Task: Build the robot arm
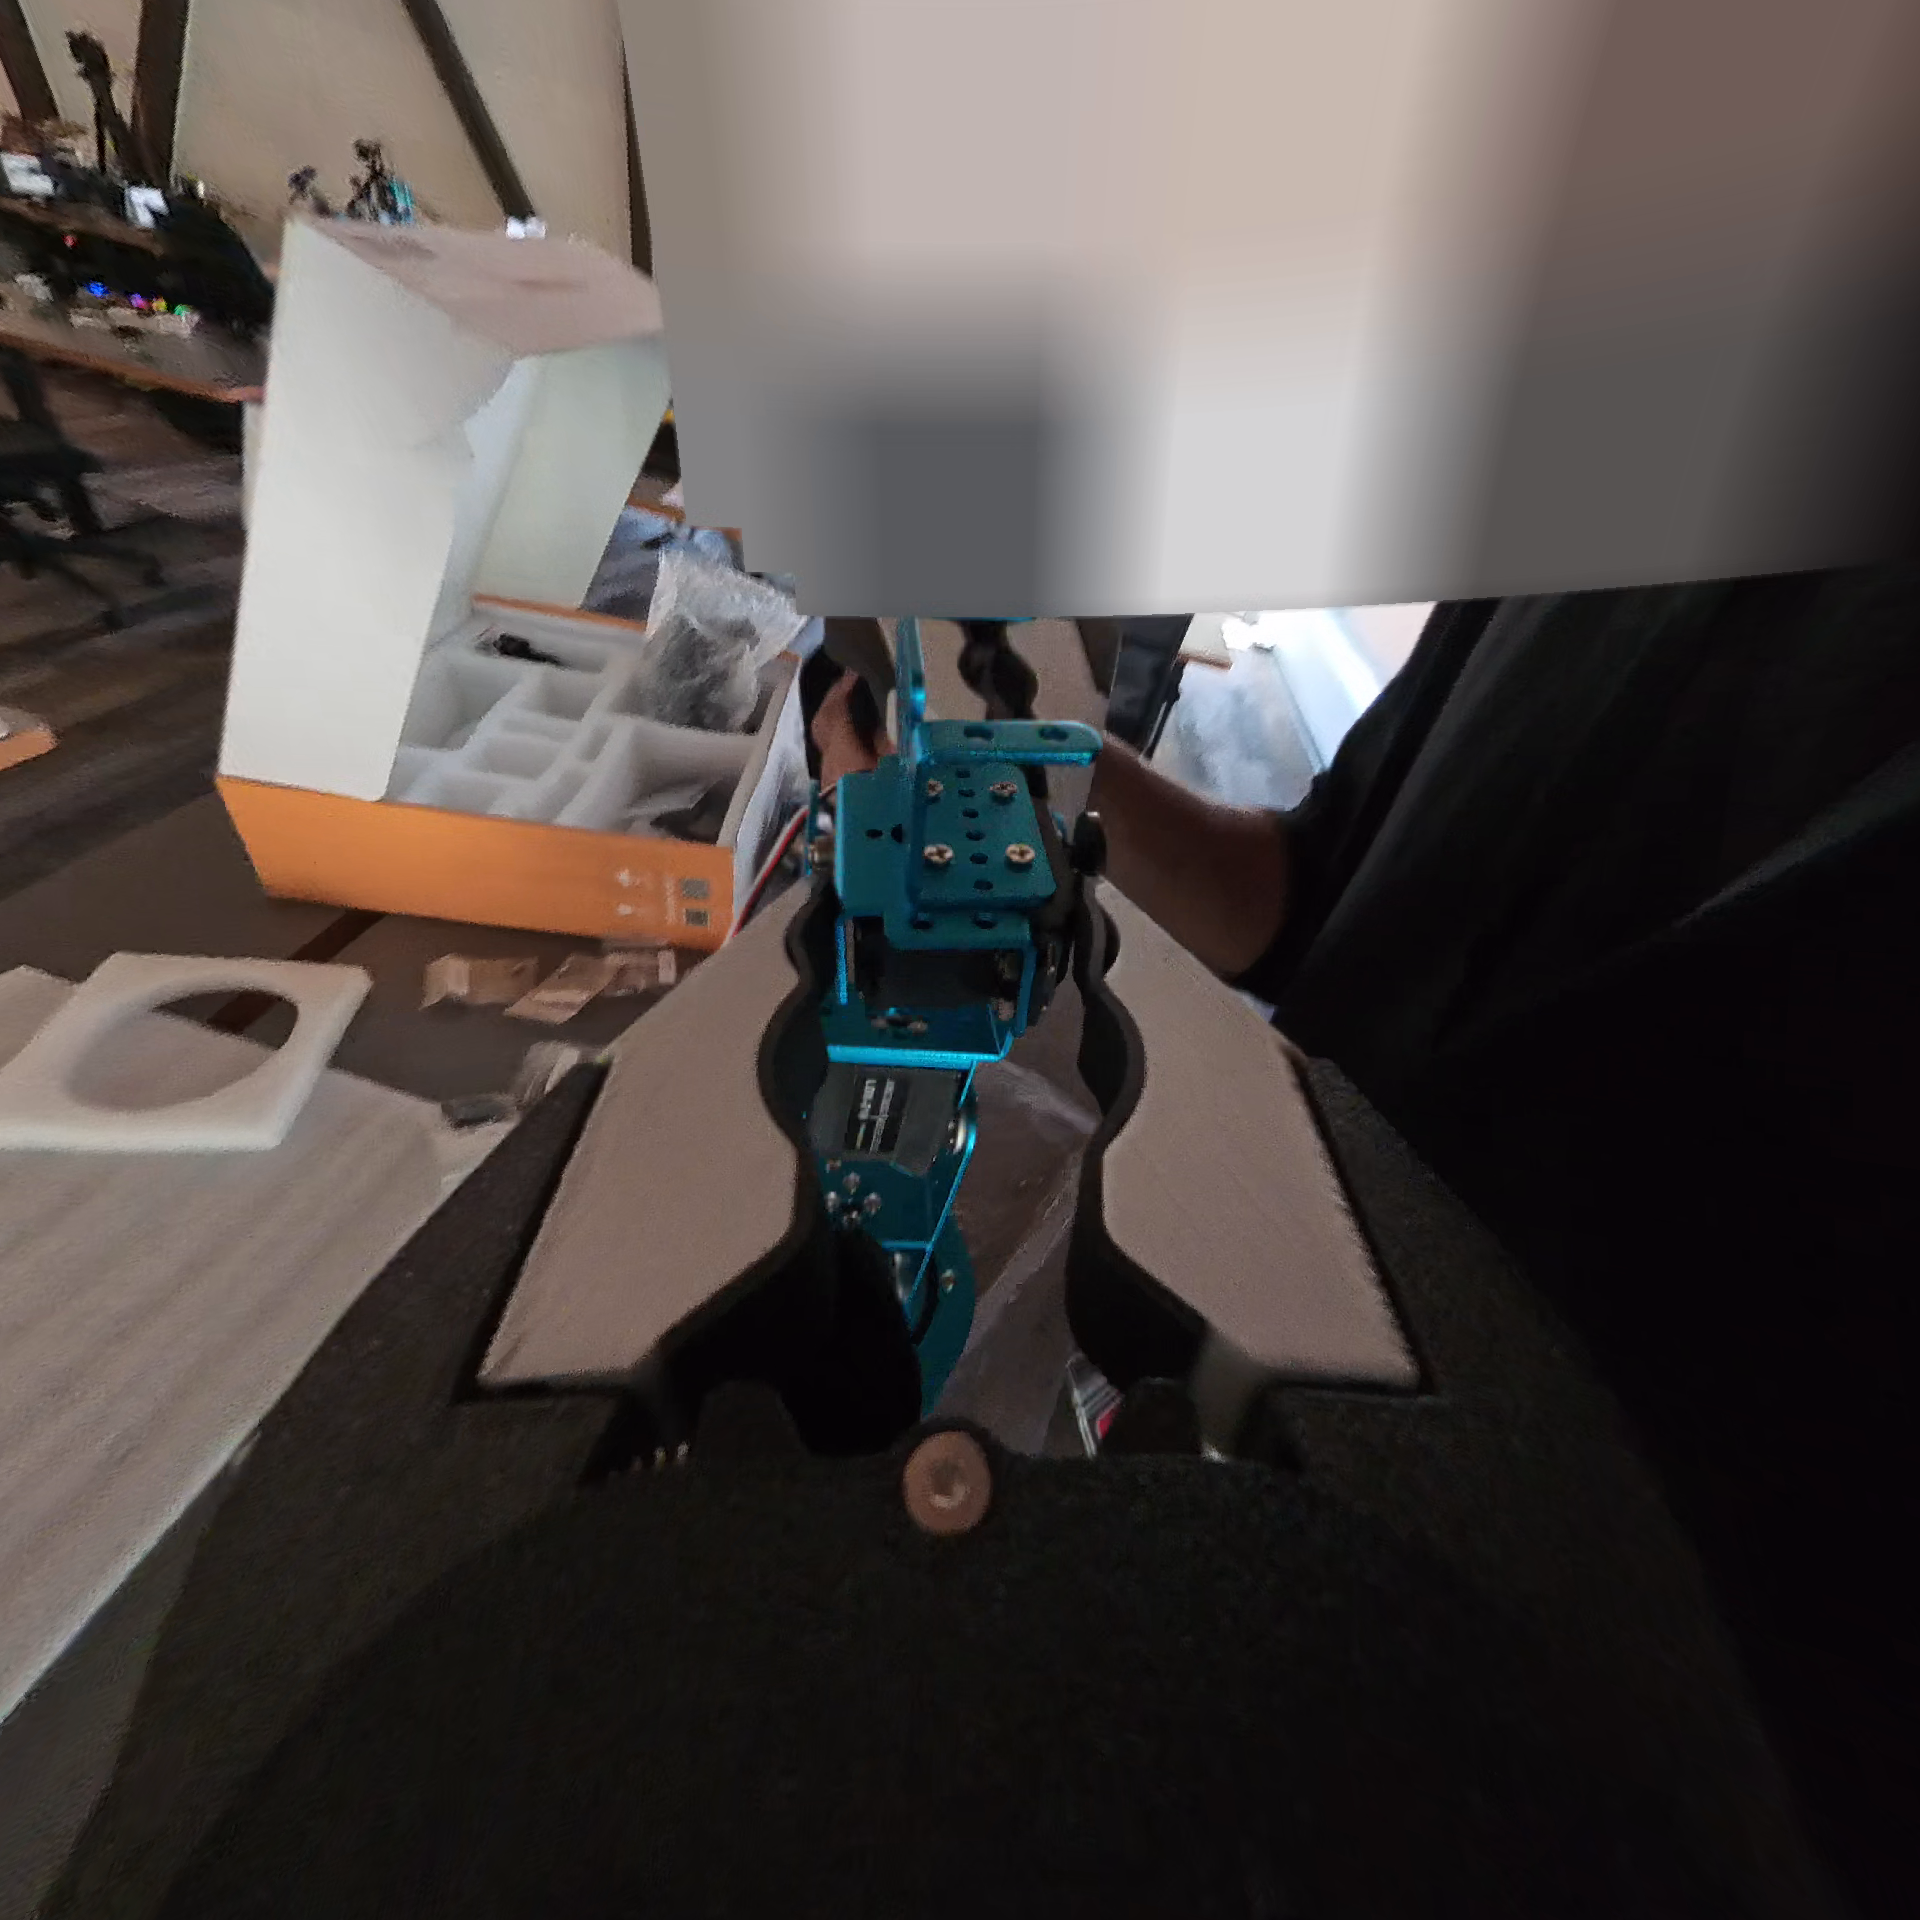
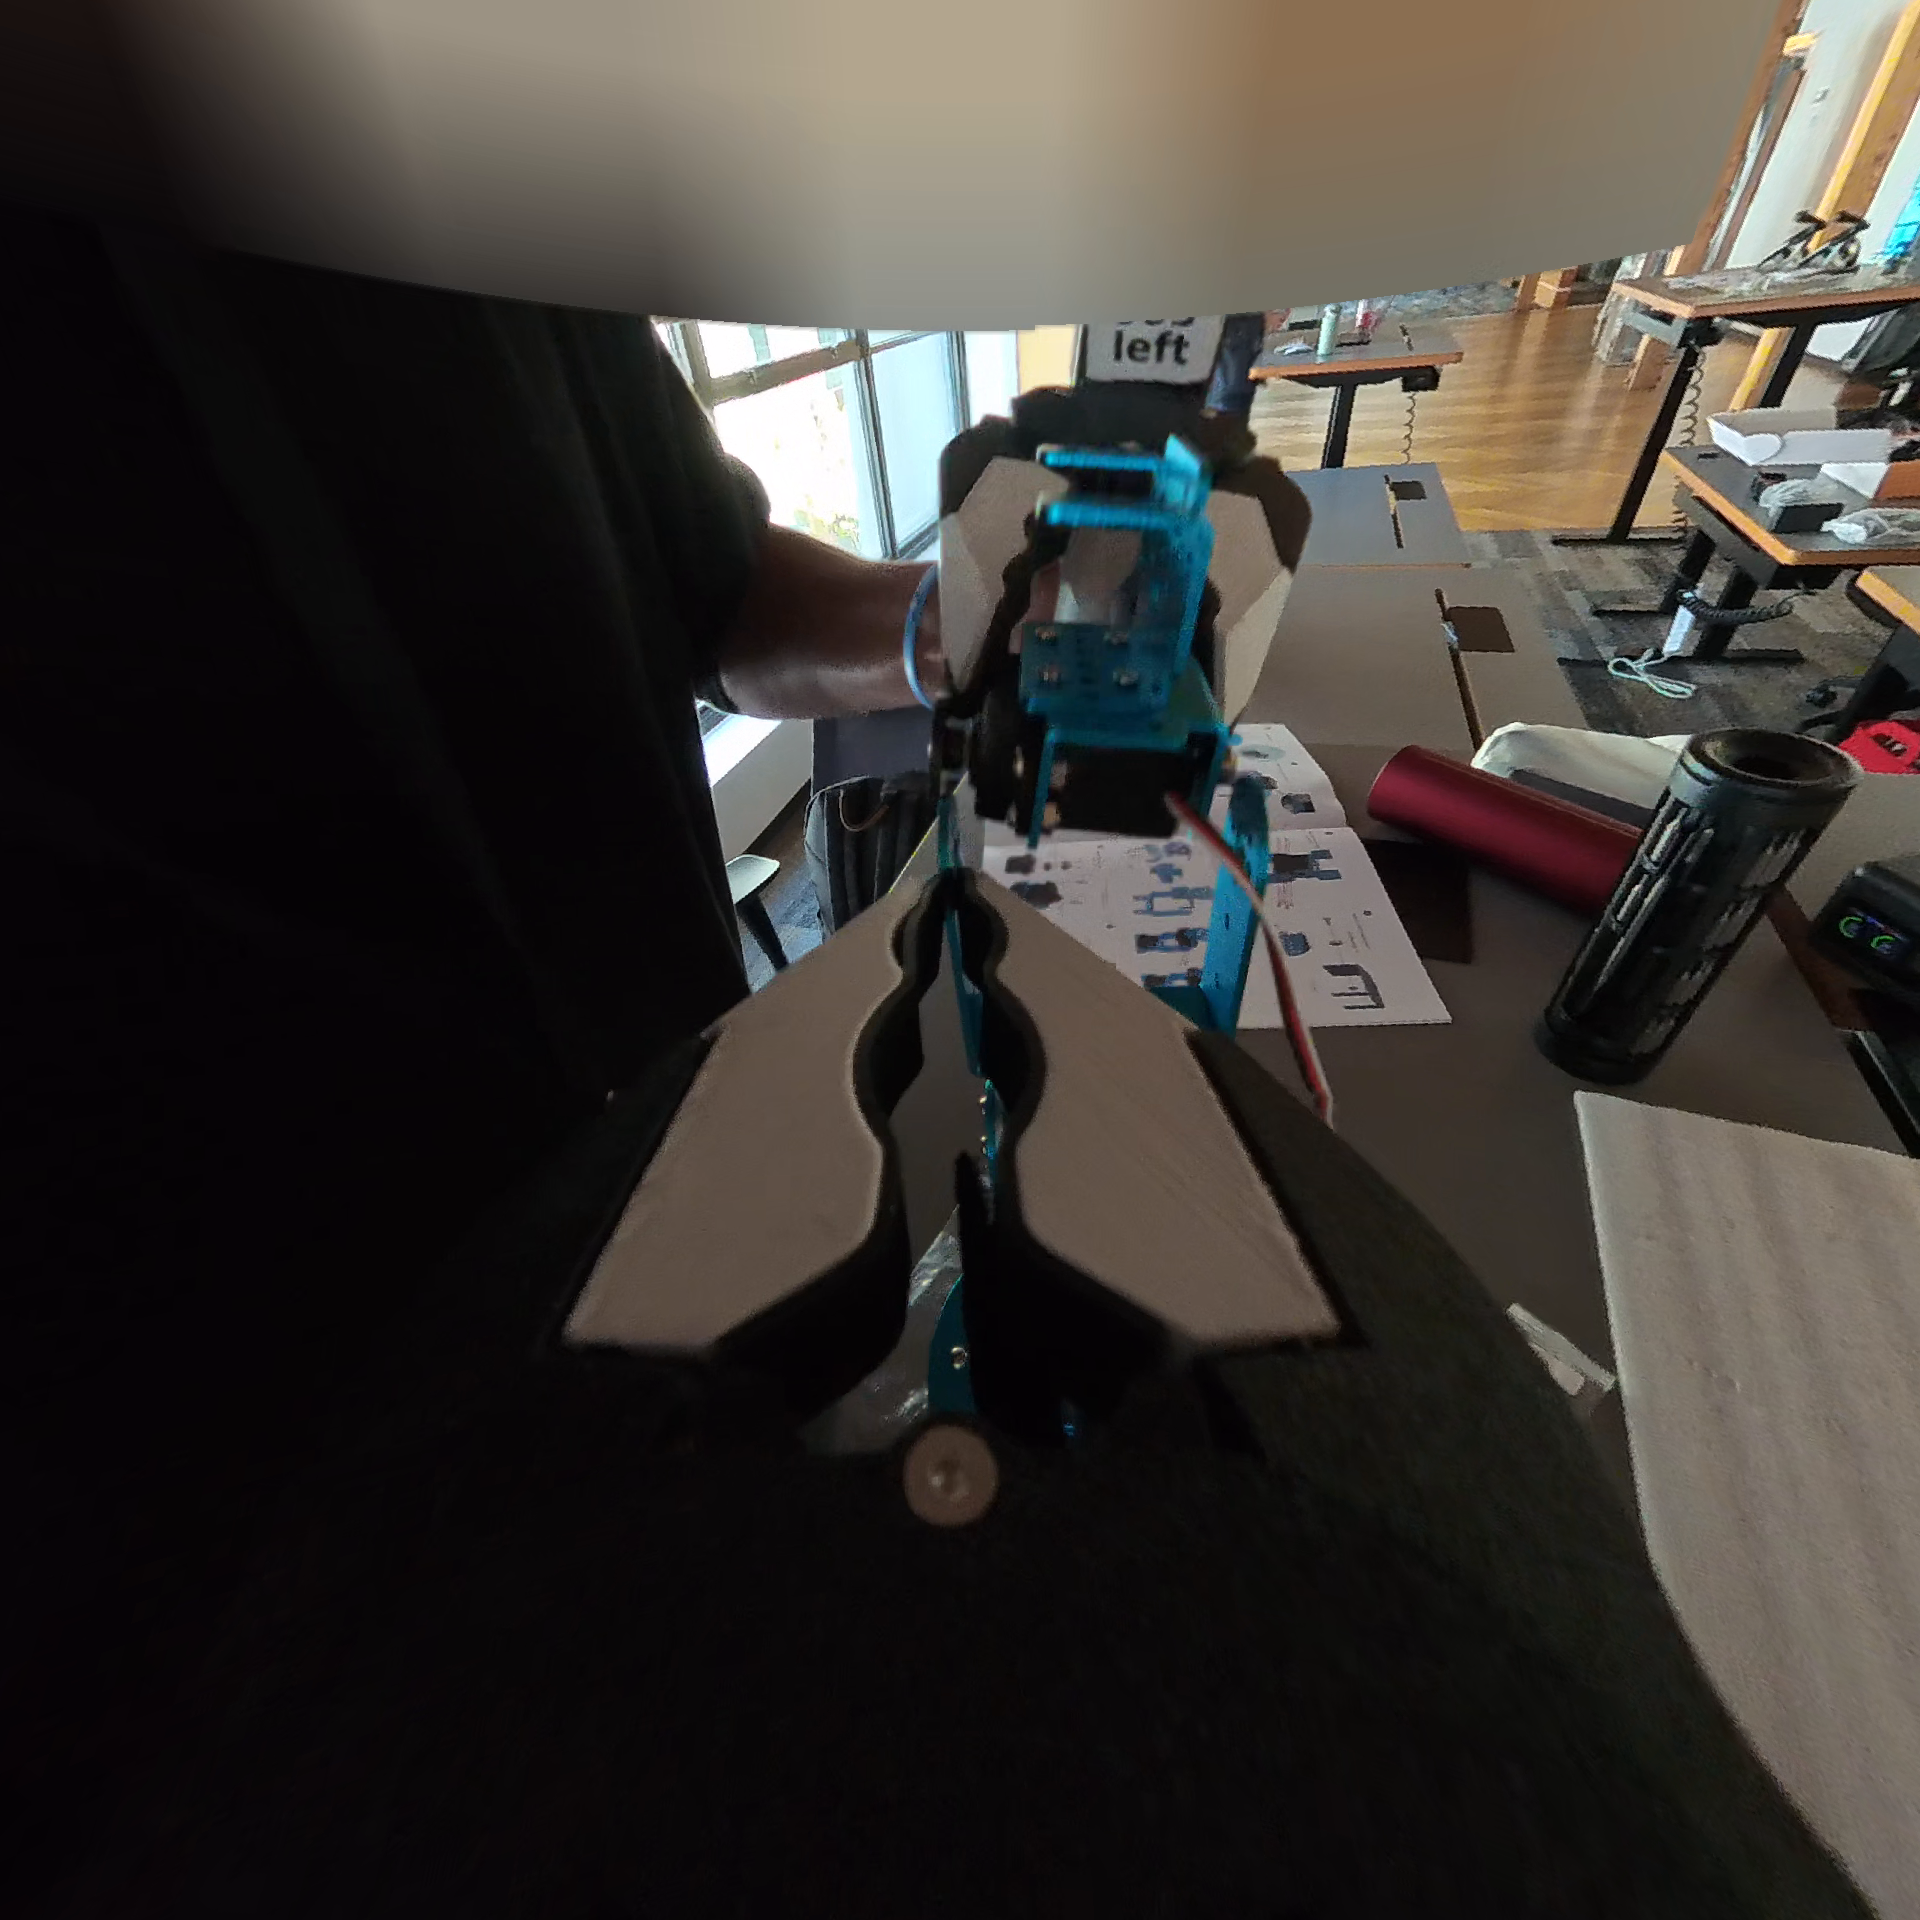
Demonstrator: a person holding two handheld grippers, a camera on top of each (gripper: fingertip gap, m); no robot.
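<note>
- Between both sets of fingers, at the centre of each wrist view, hangs a blue anodised metal bracket assembly with black servos (image 1: 940,914), lifted clear of the brown tabletop (image 2: 1455,1143).
- Left gripper (image 1: 940,904): jaws clamped on the assembly's upper servo block, seemingly steadying it.
- Right gripper (image 2: 961,883): jaws pinched together on a thin blue plate at the assembly's lower end, so the two grips probably brace it from opposite ends.
- Upper left of the left view: an open orange-and-white cardboard kit box with foam compartments (image 1: 468,852).
- Right of centre in the right view: an open printed instruction booklet (image 2: 1340,935), a red cylinder (image 2: 1496,831) and a black patterned tumbler (image 2: 1694,914).
</note>
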